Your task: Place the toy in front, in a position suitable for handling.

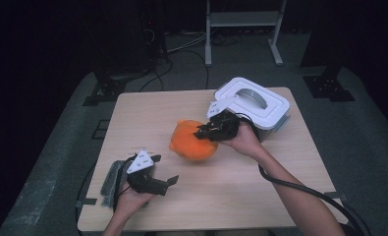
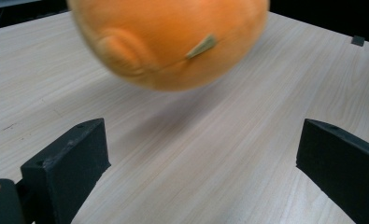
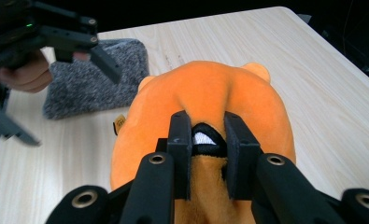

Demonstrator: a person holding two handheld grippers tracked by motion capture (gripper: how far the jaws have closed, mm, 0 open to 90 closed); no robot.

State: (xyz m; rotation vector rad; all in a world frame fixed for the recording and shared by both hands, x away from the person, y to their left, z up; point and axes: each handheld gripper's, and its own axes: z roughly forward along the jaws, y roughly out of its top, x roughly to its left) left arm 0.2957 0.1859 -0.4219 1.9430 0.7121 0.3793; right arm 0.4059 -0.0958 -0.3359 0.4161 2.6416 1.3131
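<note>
Right gripper view: the plush (image 3: 205,100) was pinched between the right gripper's (image 3: 209,140) jaws, near the tabletop's (image 1: 240,191) middle. The left gripper (image 1: 168,183), jaws spread, was held near the near-left corner.

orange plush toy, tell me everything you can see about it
The orange plush toy is round and soft, of short fuzzy fabric, with small rounded ears and a little tag at its side. A black and white patch shows between the jaws of the right gripper, which is shut on a fold of the toy. It sits mid-table, beside the white box; whether it touches the wooden table is unclear.
</note>
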